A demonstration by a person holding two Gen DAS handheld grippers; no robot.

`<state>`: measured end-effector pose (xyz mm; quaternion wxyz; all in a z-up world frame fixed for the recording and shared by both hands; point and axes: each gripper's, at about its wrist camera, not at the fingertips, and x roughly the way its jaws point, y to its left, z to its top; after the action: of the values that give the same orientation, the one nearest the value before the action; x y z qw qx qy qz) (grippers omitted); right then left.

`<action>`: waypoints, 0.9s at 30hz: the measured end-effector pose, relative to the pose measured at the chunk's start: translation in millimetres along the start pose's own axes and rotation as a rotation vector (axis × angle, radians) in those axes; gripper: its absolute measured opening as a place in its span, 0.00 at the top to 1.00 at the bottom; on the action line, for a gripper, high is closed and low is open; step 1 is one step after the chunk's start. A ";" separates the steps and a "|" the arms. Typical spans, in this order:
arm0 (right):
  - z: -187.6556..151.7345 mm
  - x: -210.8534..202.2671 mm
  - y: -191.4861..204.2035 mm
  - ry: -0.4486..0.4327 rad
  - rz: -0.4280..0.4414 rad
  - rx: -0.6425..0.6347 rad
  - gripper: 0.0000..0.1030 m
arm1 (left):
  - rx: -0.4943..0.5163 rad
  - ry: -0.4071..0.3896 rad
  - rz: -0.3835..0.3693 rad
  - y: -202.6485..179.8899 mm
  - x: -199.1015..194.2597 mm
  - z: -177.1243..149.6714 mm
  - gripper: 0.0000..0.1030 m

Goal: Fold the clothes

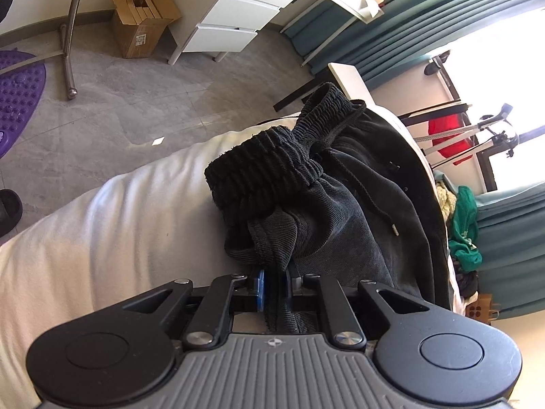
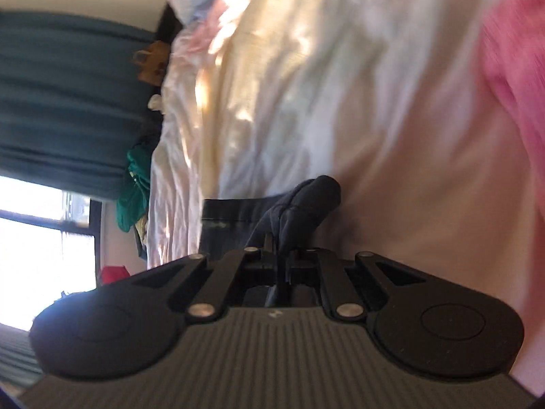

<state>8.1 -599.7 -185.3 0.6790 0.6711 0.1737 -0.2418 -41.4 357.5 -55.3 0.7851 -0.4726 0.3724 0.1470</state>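
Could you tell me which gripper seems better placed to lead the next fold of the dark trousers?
Probably left: the left gripper is shut on the trousers near the waistband. The right gripper's view is blurred.

No legible text; label on cardboard box [image 1: 144, 20] perhaps printed, too small.

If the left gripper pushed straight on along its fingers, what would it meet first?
The left gripper is already shut on the dark trousers. Straight on, it would probably run into their bunched ribbed waistband, lying on the white bedding. Depth is hard to judge in this fisheye view.
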 end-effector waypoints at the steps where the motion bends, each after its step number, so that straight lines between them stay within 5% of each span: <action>1: 0.3 0.0 -6.3 0.007 0.013 0.049 0.93 | 0.004 0.001 -0.004 0.5 -1.2 -0.4 0.86; 7: -6.5 -12.4 2.5 -0.055 0.007 0.077 0.86 | 0.110 -0.019 -0.002 -2.5 -22.4 -5.7 0.68; 9: -5.5 -16.6 10.6 -0.089 -0.018 0.046 0.74 | 0.198 -0.057 0.011 -9.7 -36.3 -9.2 0.49; 10: -4.8 -19.4 16.6 -0.122 -0.035 0.017 0.68 | 0.248 -0.082 0.023 -14.9 -44.1 -11.5 0.46; 12: -7.0 -30.7 26.1 -0.203 -0.073 -0.049 0.41 | 0.379 -0.133 0.047 -35.1 -55.9 -18.8 0.39; 13: -9.1 -35.6 29.2 -0.232 -0.083 -0.069 0.38 | 0.442 -0.157 0.055 -46.3 -60.4 -22.8 0.38; 16: -15.5 -47.7 37.2 -0.298 -0.096 -0.126 0.38 | 0.584 -0.190 0.030 -87.4 -55.3 -43.0 0.29; 20: -29.4 -41.9 53.2 -0.278 -0.148 -0.265 0.38 | 0.735 -0.172 -0.042 -146.4 -27.7 -79.7 0.27; 23: -36.0 -26.6 50.0 -0.221 -0.208 -0.275 0.38 | 0.825 -0.137 -0.098 -186.9 -2.0 -110.4 0.27; 27: -37.4 -0.5 38.0 -0.101 -0.153 -0.189 0.38 | 0.875 -0.055 -0.164 -226.4 45.8 -163.3 0.27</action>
<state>32.4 -563.1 -155.0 0.7267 0.5758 0.2119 -0.3091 48.8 97.4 9.7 0.9299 -0.1198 0.3398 -0.0743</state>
